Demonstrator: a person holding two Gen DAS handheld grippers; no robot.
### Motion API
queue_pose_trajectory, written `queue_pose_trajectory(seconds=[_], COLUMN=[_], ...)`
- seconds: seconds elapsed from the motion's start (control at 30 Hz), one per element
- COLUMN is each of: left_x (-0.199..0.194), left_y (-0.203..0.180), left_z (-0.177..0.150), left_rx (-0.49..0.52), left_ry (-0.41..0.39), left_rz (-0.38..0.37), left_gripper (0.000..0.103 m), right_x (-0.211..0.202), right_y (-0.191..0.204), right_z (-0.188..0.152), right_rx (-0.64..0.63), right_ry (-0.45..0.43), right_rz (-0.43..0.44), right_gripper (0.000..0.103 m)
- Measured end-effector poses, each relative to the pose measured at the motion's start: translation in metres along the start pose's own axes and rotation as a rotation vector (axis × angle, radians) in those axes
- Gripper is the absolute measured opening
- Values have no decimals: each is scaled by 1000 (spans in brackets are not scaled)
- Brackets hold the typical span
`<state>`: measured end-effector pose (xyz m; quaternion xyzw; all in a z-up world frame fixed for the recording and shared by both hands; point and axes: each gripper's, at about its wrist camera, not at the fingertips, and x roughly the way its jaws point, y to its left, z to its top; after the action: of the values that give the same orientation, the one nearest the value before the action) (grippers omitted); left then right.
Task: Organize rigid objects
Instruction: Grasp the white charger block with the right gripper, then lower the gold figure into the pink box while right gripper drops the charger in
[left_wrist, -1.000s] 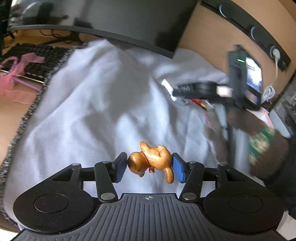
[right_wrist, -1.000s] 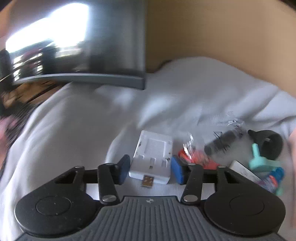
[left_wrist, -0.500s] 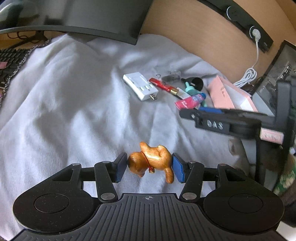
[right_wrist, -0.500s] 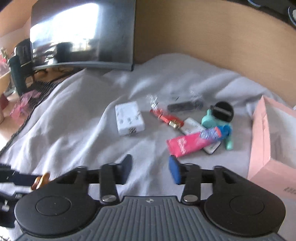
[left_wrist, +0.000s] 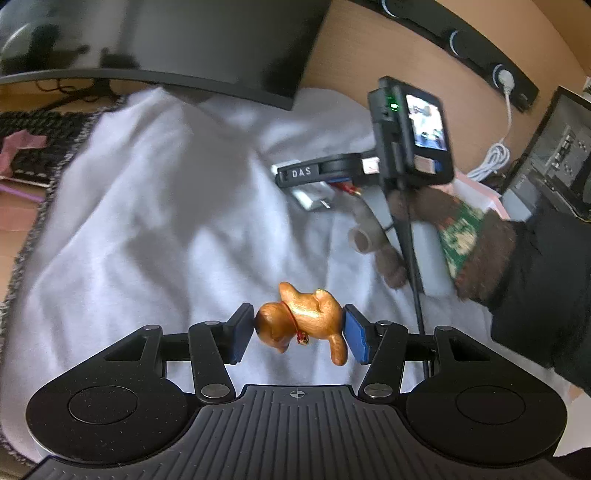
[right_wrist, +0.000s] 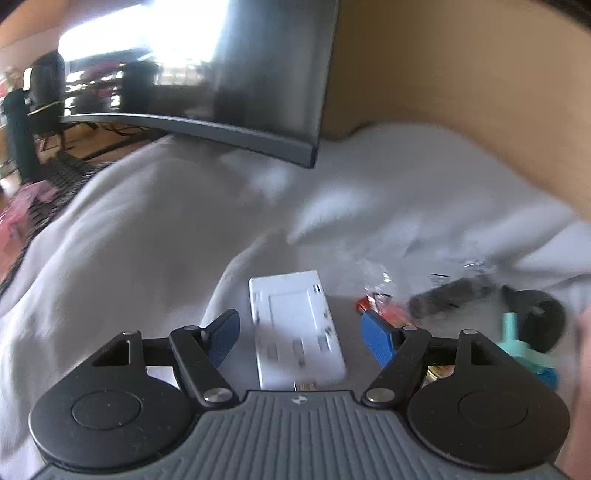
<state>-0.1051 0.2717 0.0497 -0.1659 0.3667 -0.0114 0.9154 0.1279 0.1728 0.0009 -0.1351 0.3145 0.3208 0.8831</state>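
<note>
Two grippers are working: the left gripper (left_wrist: 299, 330) is clamping a small golden animal figurine (left_wrist: 301, 323) aloft above the white cloth (left_wrist: 147, 221), probably keeping it clear while carrying it. The right gripper (right_wrist: 299, 334) is straddling the white adapter (right_wrist: 297, 332), jaws spread wide, likely lining up a grasp beside the other clutter.
</note>
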Motion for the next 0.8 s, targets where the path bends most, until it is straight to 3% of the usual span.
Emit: queue_pose_trajectory(seconds=[0.13,0.2,0.33,0.5,0.67,0.8], left_x=[3,6,19,39,56,74], left_y=[9,10,1,-23,-58,-96], left_z=[-2,-2,1,1,2,7], left_rx=[-31,-34,-9,50,140,238], left_ry=[10,16,43,100,173,233], left_rz=[-7,-22,-77,-164,-265,-349], left_gripper=[57,57,57,57,57,57], right_x=[22,19,-8,-72,-150,-202], right_y=[-1,0,-1,-12,-34,-56], right_z=[7,7,1,-24,-67,-105], right_rx=[32,13,16,31,59,97], right_ry=[44,52,67,44,28,25], right_rz=[17,37,82,77,-38,-188], right_gripper=[73,49,48,48,48,48])
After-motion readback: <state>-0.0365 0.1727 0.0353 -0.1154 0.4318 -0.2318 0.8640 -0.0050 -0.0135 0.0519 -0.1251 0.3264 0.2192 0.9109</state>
